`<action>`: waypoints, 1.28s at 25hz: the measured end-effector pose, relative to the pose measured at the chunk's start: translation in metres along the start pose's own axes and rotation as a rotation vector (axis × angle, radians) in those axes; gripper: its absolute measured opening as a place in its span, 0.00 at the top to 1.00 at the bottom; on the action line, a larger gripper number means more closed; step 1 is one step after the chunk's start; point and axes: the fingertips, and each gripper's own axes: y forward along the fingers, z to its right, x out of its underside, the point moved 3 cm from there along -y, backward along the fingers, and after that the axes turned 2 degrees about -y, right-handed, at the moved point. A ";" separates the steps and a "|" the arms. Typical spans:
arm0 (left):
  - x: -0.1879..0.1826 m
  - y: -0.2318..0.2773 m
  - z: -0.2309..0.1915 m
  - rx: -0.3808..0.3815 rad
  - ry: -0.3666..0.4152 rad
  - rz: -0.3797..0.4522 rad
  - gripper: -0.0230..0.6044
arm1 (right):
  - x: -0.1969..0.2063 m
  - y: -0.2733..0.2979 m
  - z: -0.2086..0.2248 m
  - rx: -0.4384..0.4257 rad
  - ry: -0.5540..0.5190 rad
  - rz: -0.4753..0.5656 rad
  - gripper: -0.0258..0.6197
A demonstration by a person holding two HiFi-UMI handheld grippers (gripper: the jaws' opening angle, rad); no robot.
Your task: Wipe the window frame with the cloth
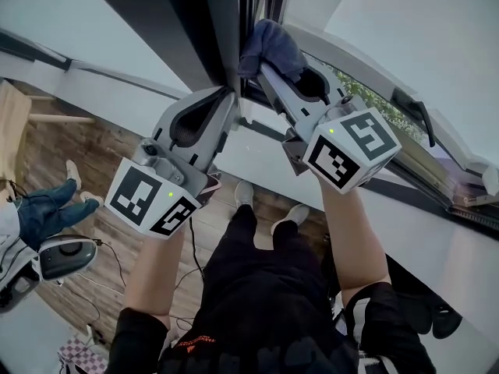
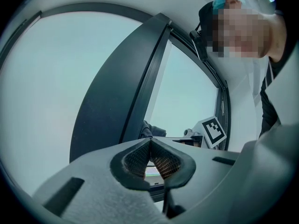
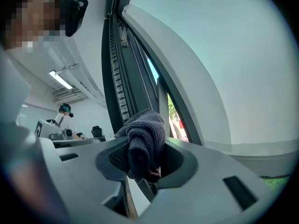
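A dark blue-grey cloth (image 1: 270,47) is bunched in my right gripper (image 1: 269,67), which is shut on it and presses it against the dark window frame (image 1: 221,22) at the upright post. In the right gripper view the cloth (image 3: 145,136) fills the space between the jaws, with the frame (image 3: 122,73) rising behind it. My left gripper (image 1: 231,93) is shut with nothing in it, its tip against the same post just left of the cloth. In the left gripper view its jaws meet (image 2: 150,143) below the frame (image 2: 119,87), and the cloth (image 2: 152,130) shows beyond them.
An open white sash with a black handle (image 1: 419,115) hangs at the right, trees showing through the gap. Below are the white sill (image 1: 257,150) and a wooden floor. A seated person's legs (image 1: 47,209) and a grey device (image 1: 66,257) are at the left.
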 end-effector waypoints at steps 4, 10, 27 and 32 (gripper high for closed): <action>0.011 -0.001 -0.006 -0.002 -0.021 -0.014 0.93 | 0.018 0.003 0.003 0.008 0.022 -0.023 0.77; 0.029 -0.004 -0.010 -0.009 -0.045 -0.043 0.93 | 0.039 0.004 0.007 0.024 0.054 -0.044 0.77; 0.070 0.000 -0.022 -0.012 -0.096 -0.094 0.93 | 0.094 0.010 0.022 0.050 0.120 -0.111 0.77; 0.079 -0.001 -0.025 -0.017 -0.110 -0.107 0.93 | 0.107 0.012 0.023 0.055 0.135 -0.131 0.77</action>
